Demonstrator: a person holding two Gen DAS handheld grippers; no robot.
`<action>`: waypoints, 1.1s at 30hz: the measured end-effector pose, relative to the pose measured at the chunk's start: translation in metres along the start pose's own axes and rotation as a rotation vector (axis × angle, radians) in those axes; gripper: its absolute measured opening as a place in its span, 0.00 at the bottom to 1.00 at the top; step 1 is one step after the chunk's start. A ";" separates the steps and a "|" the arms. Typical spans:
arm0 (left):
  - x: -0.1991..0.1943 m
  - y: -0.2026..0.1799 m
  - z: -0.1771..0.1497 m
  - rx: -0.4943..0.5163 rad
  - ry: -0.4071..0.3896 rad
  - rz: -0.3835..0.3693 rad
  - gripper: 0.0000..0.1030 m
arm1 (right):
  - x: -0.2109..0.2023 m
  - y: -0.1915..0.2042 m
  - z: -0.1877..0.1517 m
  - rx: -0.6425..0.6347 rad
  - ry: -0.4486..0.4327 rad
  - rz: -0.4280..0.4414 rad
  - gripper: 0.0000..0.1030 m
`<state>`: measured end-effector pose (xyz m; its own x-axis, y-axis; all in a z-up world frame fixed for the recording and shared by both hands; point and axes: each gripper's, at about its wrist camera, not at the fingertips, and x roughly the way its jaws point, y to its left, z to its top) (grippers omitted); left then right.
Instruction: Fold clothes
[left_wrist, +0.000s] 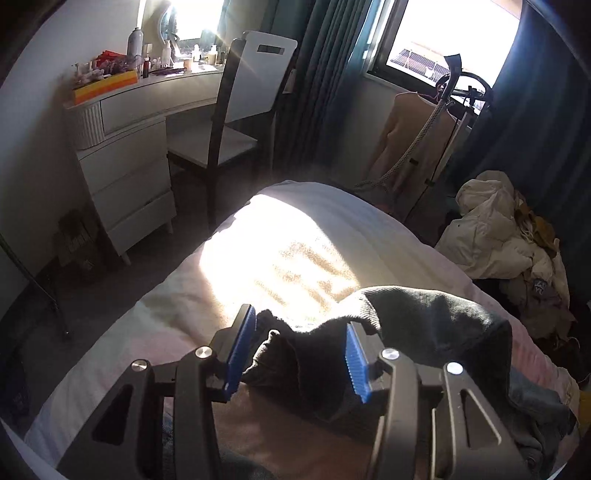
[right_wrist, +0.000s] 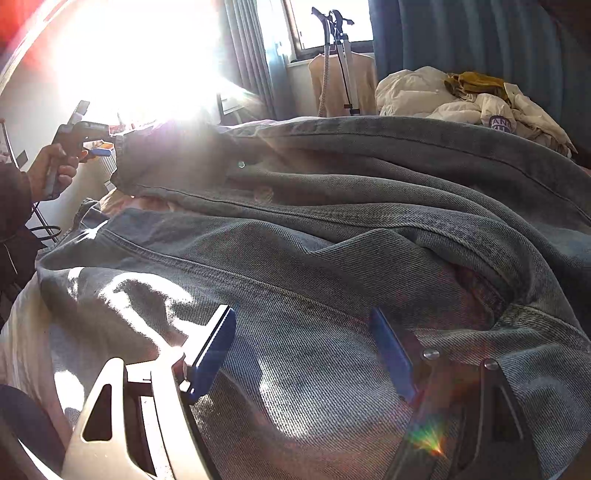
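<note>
The left gripper (left_wrist: 297, 354) was seen parted, a dark garment (left_wrist: 424, 325) lying loose between its pads on the bed (left_wrist: 184, 295). The right gripper (right_wrist: 306, 354) was held wide apart over denim jeans (right_wrist: 332, 236), nothing gripped.

The left gripper (left_wrist: 297, 350) points down at a bed (left_wrist: 207, 280), its blue-padded jaws apart, with a fold of dark garment (left_wrist: 424, 317) lying loose between them. Sun falls across the bedcover ahead. Beyond stand a white dressing table (left_wrist: 133, 147), a chair (left_wrist: 240, 110) and a heap of pale clothes (left_wrist: 495, 229).
</note>
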<state>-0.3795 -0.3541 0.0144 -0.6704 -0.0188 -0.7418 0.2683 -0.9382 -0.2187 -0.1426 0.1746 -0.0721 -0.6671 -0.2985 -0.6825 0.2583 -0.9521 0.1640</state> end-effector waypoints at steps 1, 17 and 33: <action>-0.003 0.000 0.000 -0.001 -0.014 0.008 0.46 | -0.001 0.000 0.000 0.000 0.001 0.000 0.74; 0.092 -0.055 0.032 -0.009 0.198 0.264 0.46 | 0.014 -0.001 0.007 0.042 0.027 0.023 0.74; 0.040 -0.044 0.012 0.091 0.153 0.150 0.46 | 0.006 0.003 0.005 0.063 0.029 0.053 0.74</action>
<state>-0.4265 -0.3175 0.0016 -0.5129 -0.1146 -0.8508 0.2891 -0.9562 -0.0454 -0.1494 0.1694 -0.0721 -0.6327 -0.3476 -0.6920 0.2478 -0.9375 0.2443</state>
